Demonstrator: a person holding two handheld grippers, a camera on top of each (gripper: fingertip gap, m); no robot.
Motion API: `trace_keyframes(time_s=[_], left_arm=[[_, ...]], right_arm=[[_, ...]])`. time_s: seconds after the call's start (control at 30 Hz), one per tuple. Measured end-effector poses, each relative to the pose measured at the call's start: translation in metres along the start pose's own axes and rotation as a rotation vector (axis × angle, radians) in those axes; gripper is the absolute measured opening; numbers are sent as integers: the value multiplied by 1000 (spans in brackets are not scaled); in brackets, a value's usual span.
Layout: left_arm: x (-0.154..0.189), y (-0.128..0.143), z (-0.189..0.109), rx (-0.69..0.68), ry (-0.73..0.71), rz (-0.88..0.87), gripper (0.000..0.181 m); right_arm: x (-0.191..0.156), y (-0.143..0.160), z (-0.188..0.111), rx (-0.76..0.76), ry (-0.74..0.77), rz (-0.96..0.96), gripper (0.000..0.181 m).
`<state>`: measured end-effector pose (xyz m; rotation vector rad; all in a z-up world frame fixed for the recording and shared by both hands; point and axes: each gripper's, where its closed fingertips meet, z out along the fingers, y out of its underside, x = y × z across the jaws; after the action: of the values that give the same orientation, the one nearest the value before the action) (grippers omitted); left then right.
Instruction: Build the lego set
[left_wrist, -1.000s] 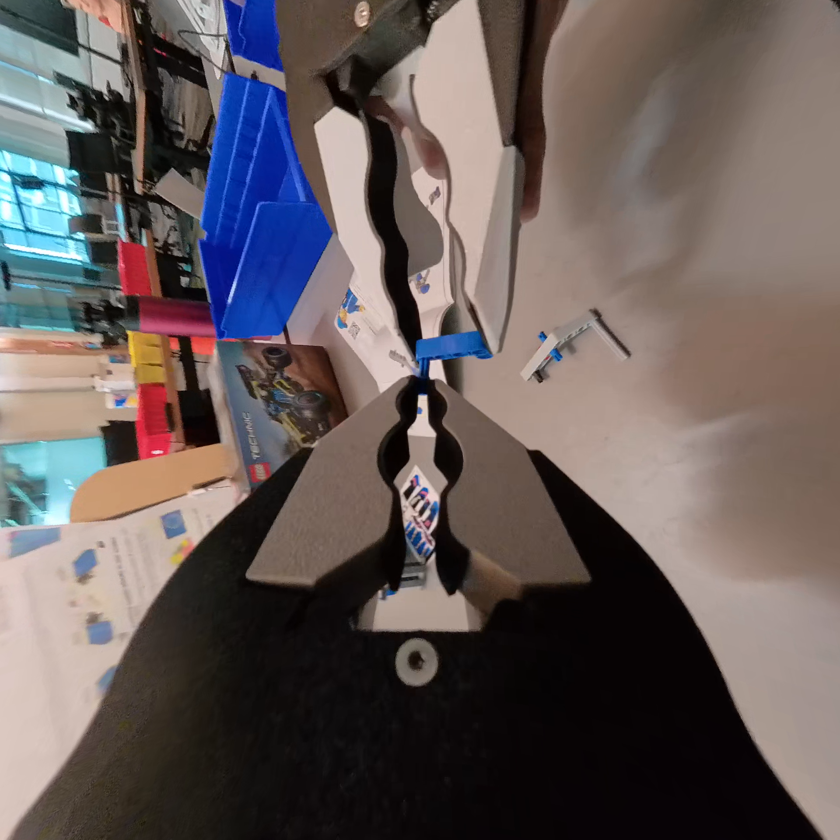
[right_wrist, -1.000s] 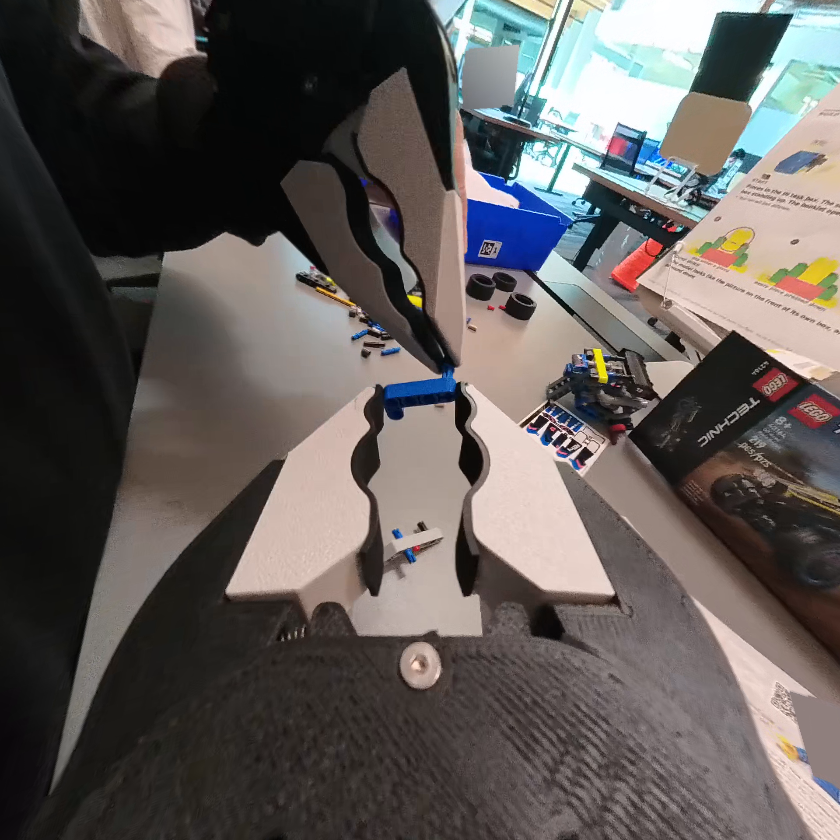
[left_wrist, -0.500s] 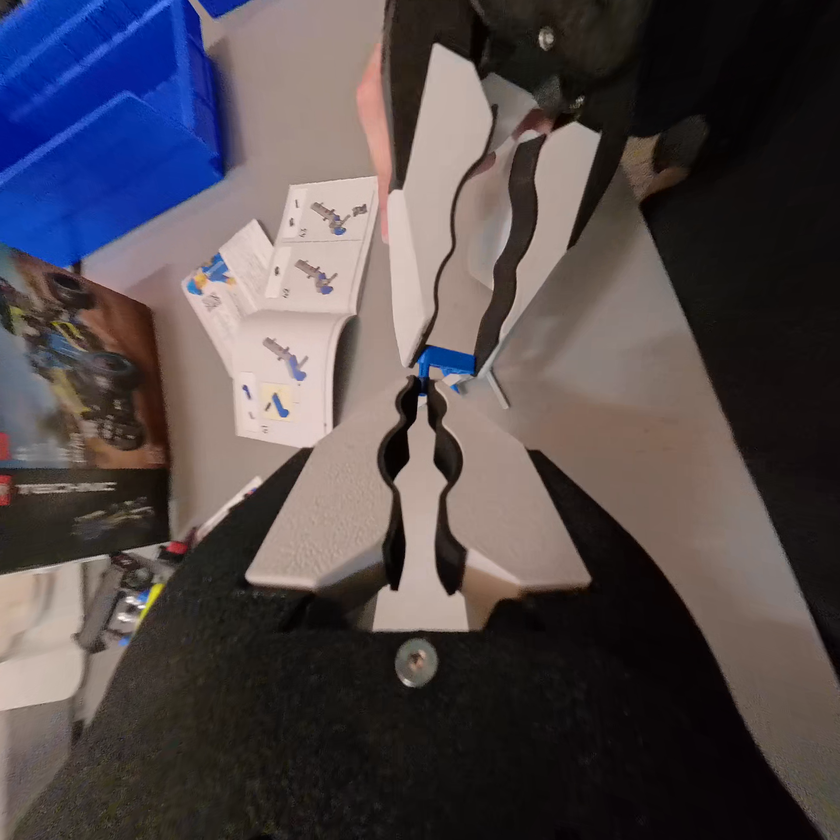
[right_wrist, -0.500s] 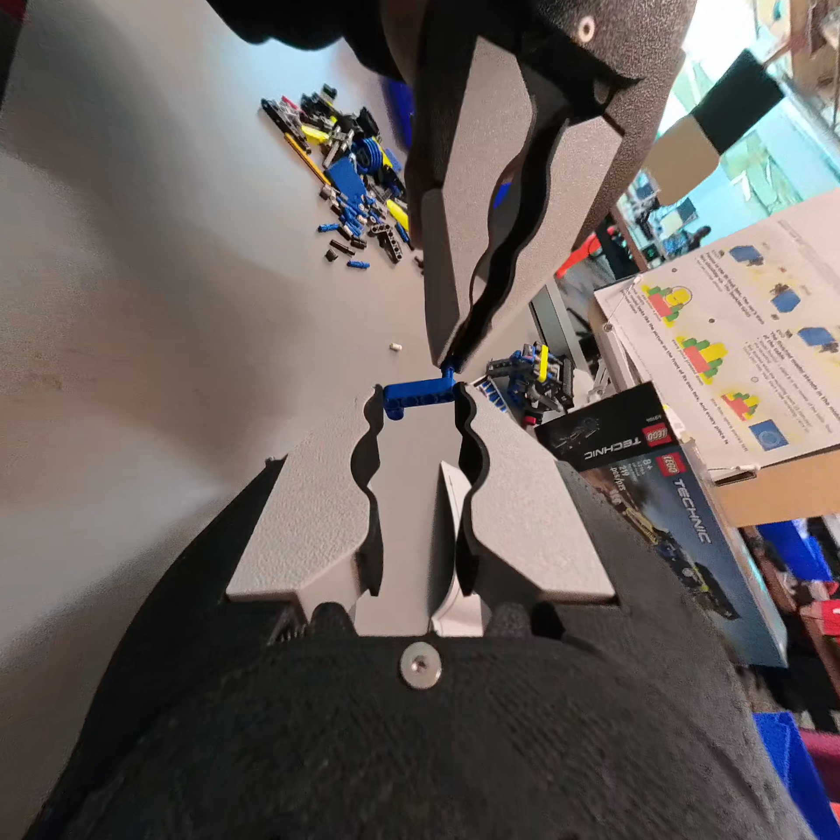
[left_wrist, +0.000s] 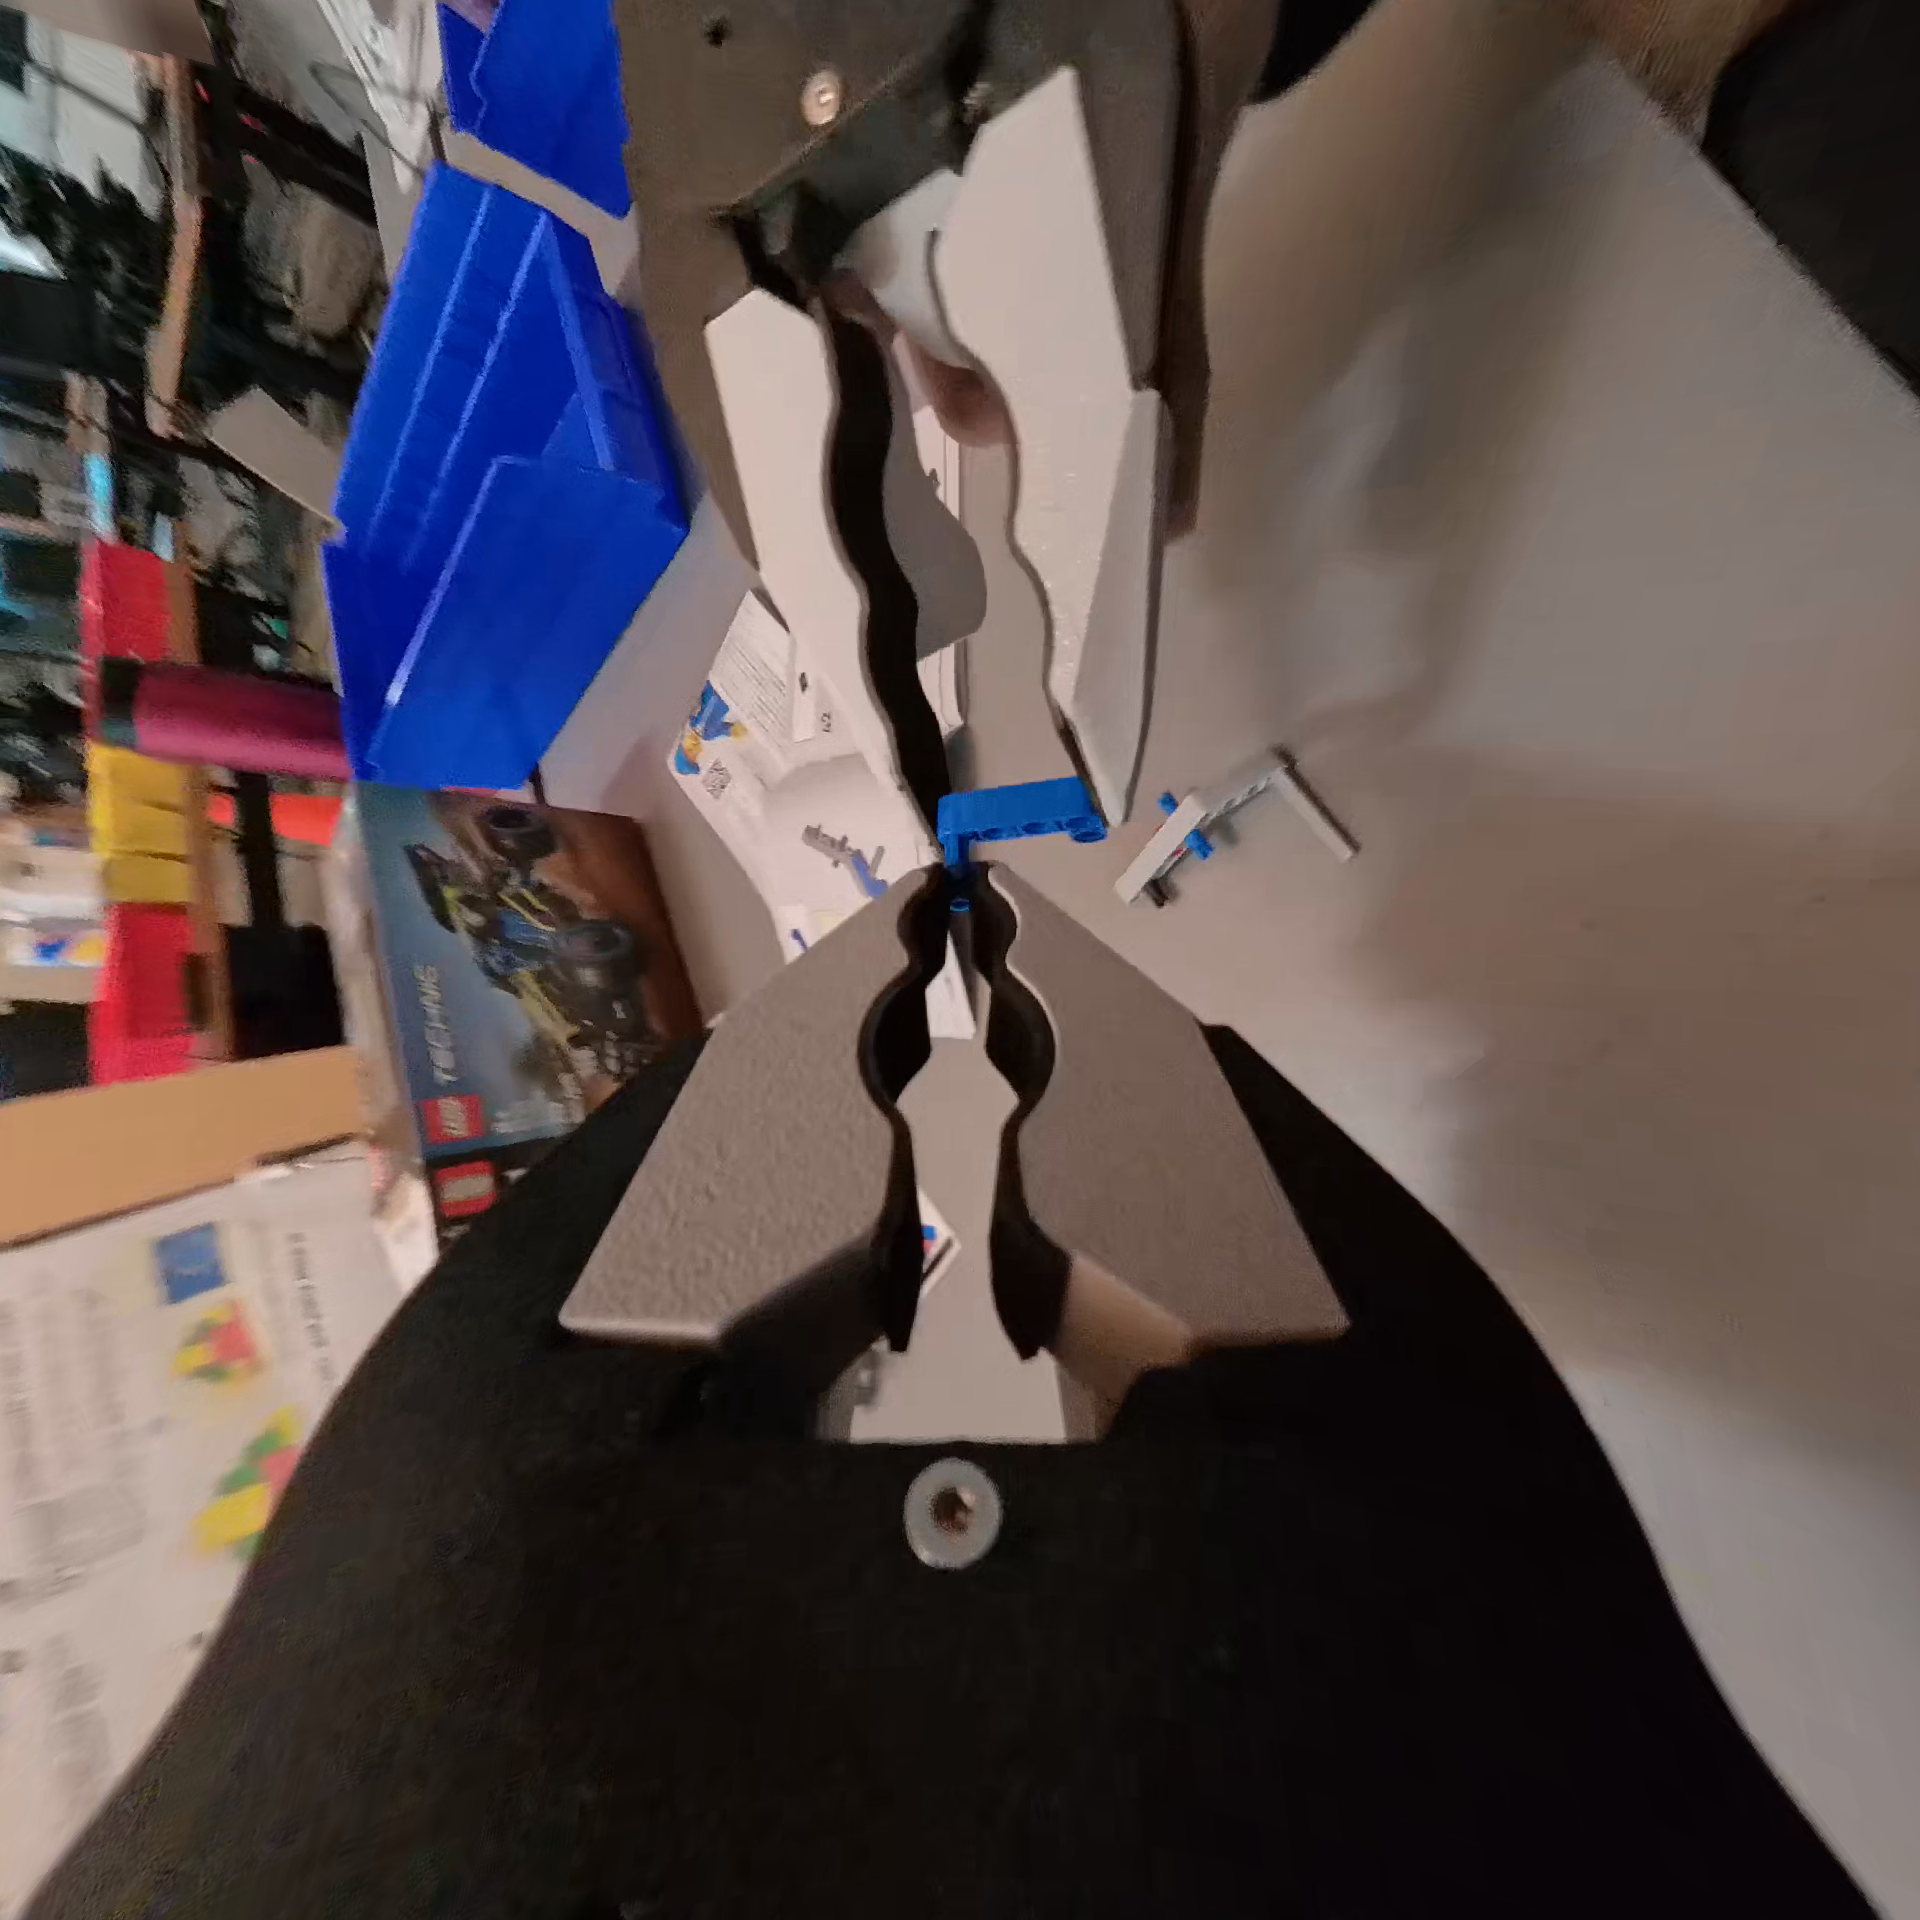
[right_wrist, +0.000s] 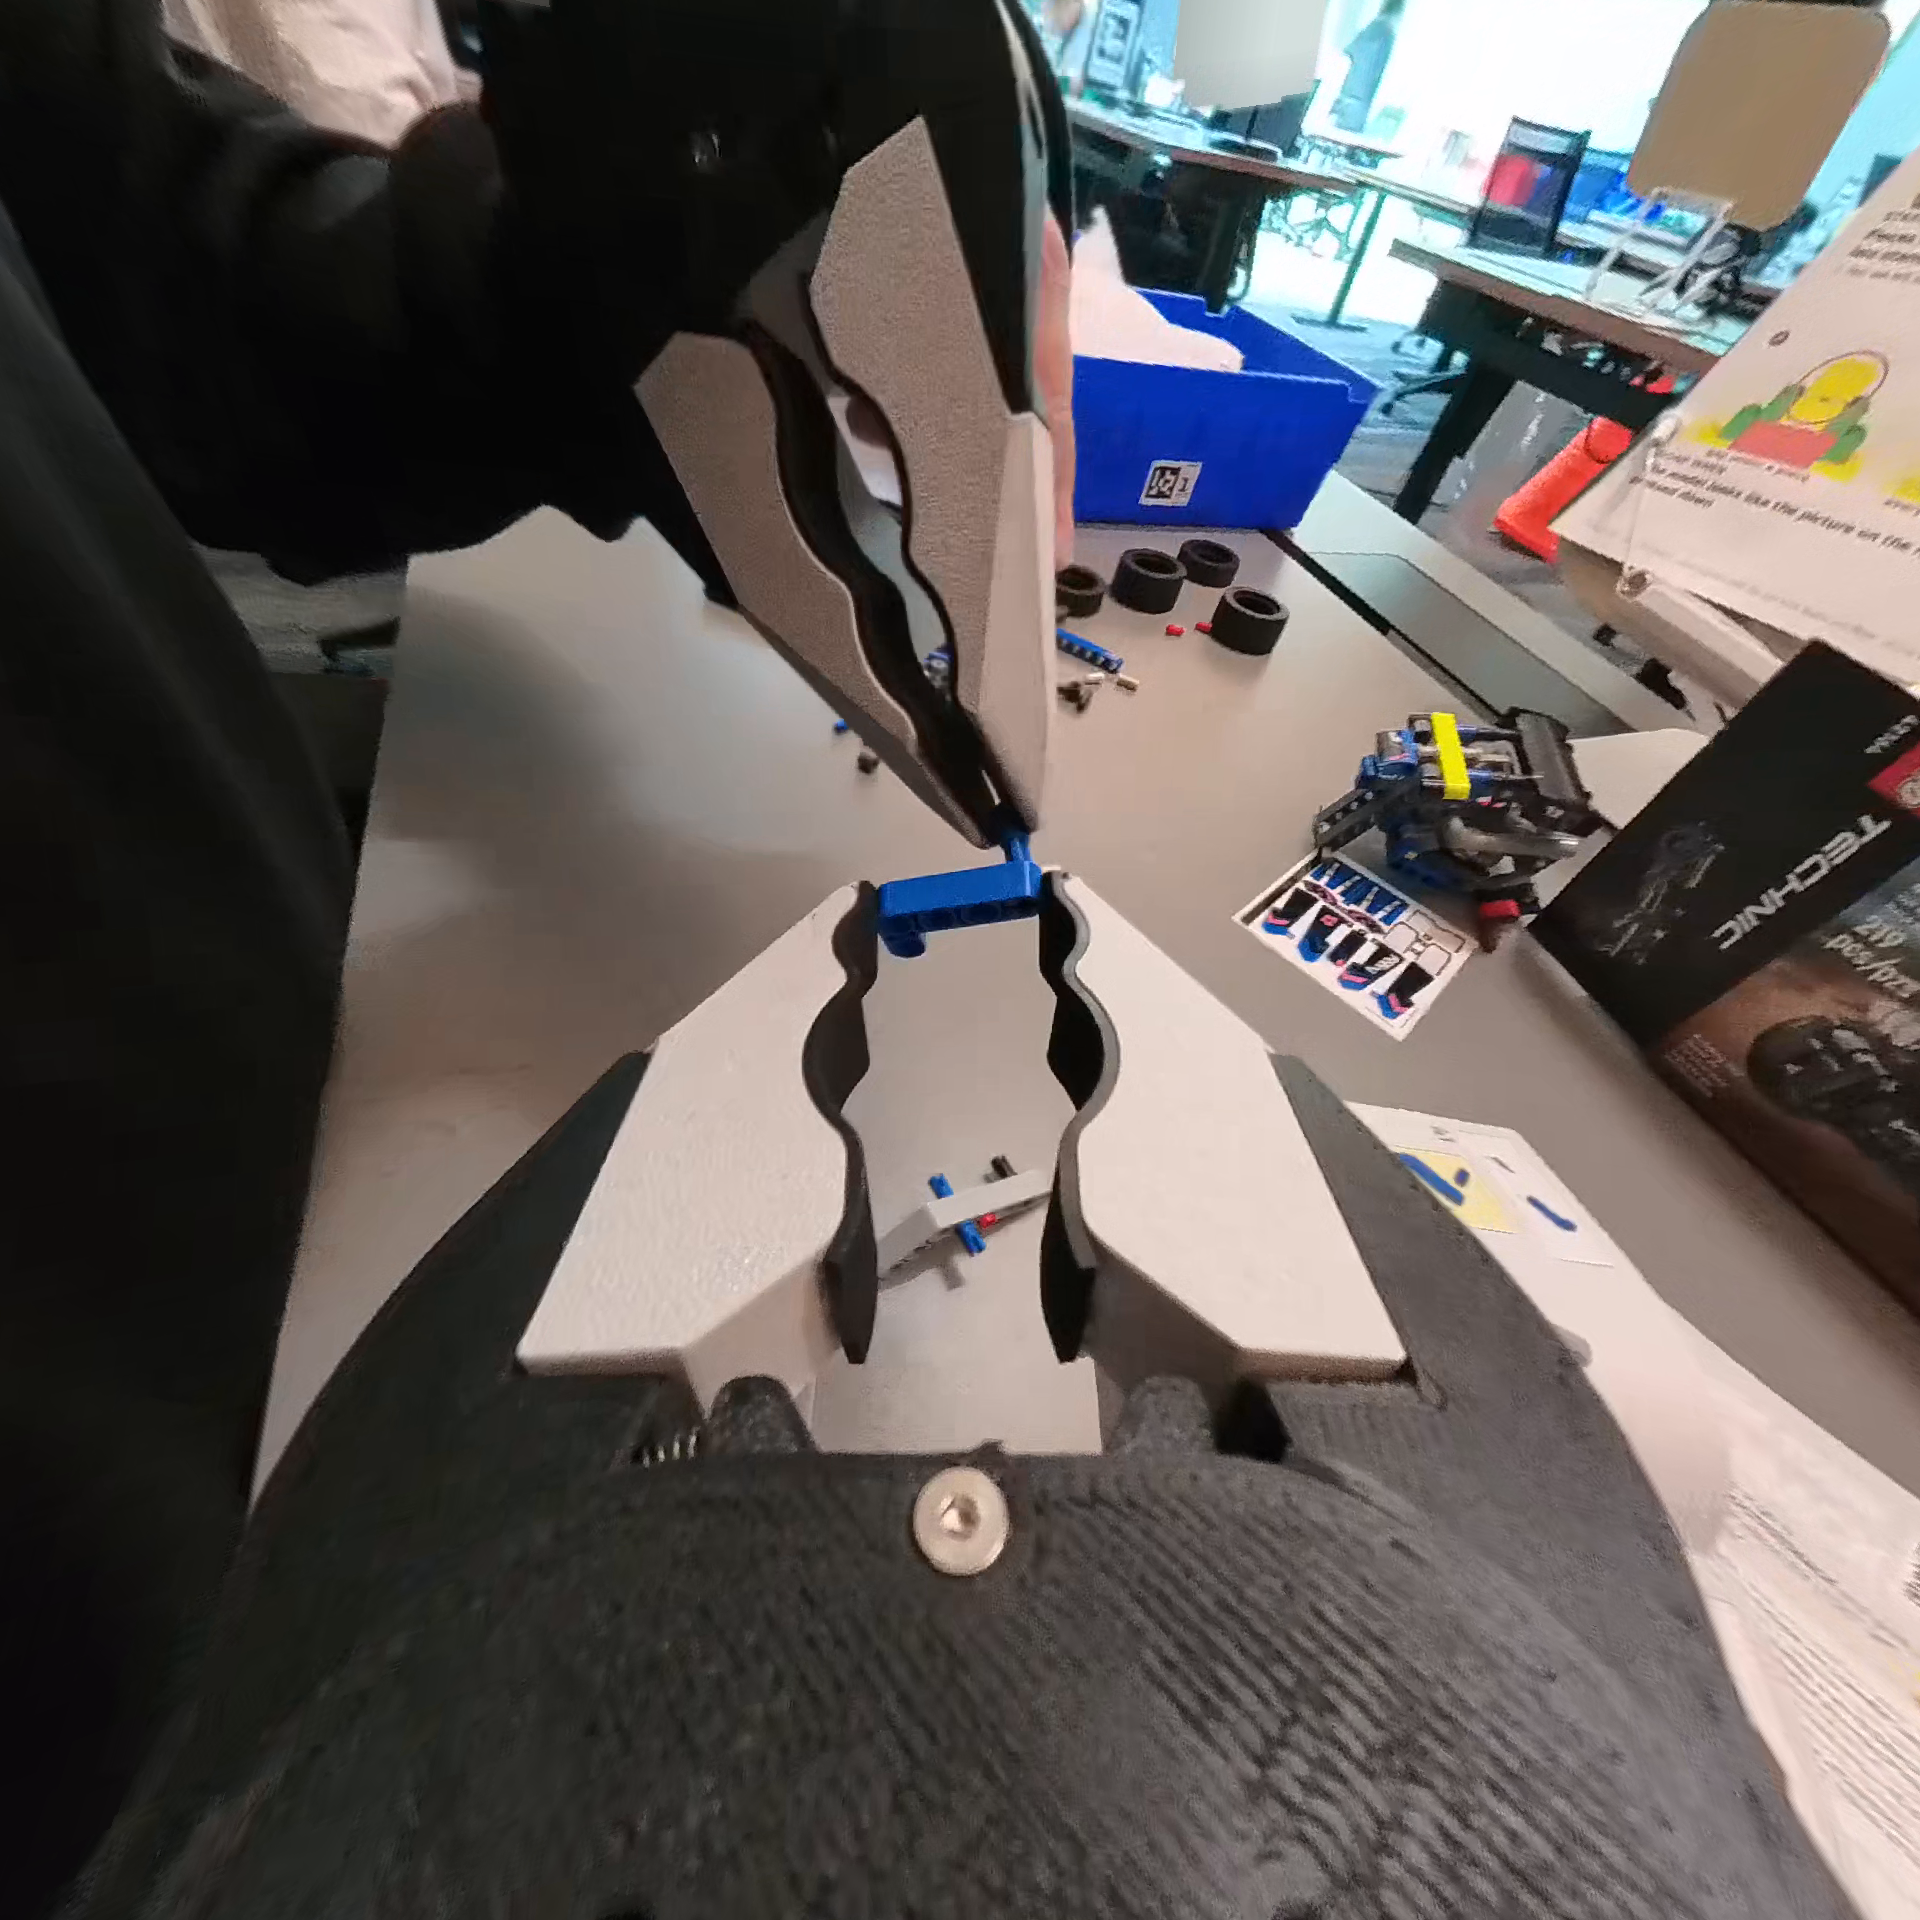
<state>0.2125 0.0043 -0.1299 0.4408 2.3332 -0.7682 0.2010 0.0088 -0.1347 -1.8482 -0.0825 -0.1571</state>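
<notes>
Grey table (right_wrist: 623, 727) fills both of my views, with a bright office room of desks behind it in the right wrist view. On this table I see four black tyres (right_wrist: 1153, 578), loose small parts (right_wrist: 1091, 665), a sticker sheet (right_wrist: 1356, 940), a partly built blue and black model (right_wrist: 1455, 800) with a yellow piece on top, and the set's box (right_wrist: 1766, 935) at the right edge. Blue bin (right_wrist: 1205, 436) stands behind the tyres.

My right gripper (right_wrist: 956, 914) holds a blue beam (right_wrist: 961, 902) crosswise between its two tips, so its jaws stand apart only by the length of this beam. My left gripper (left_wrist: 961, 883) is almost closed and it pinches a small blue pin (left_wrist: 958, 878) that sticks out from one end of the beam. In the right wrist view, the left gripper (right_wrist: 1003, 821) comes down from above and meets the beam at its right end. Both tools hold the piece in the air above the table.

Below them on the table lies a small grey assembly (right_wrist: 961, 1216) with blue pins, seen between my right fingers. Open instruction booklet (left_wrist: 790, 748) lies near the blue bins (left_wrist: 499, 520) in the left wrist view, which is blurred at the edges
</notes>
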Motion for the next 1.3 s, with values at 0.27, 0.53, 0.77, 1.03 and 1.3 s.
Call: trace_keyframes(time_s=[0.27,0.53,0.77,1.03,1.3], left_arm=[[-2,-15,-12,46,3,190,1],[0,-15,-12,158,200,-121,1],[-8,-17,-18,163,126,-63,1],[-11,-15,-17,-78,-82,352,0],[-12,-9,-17,-123,-22,289,0]], right_arm=[[-10,-16,-8,158,-141,129,30],[-13,-15,-8,64,-88,-154,31],[-9,-25,-9,134,-129,-20,31],[-8,-23,-8,141,-137,12,31],[-3,-20,-1,35,-41,-148,30]])
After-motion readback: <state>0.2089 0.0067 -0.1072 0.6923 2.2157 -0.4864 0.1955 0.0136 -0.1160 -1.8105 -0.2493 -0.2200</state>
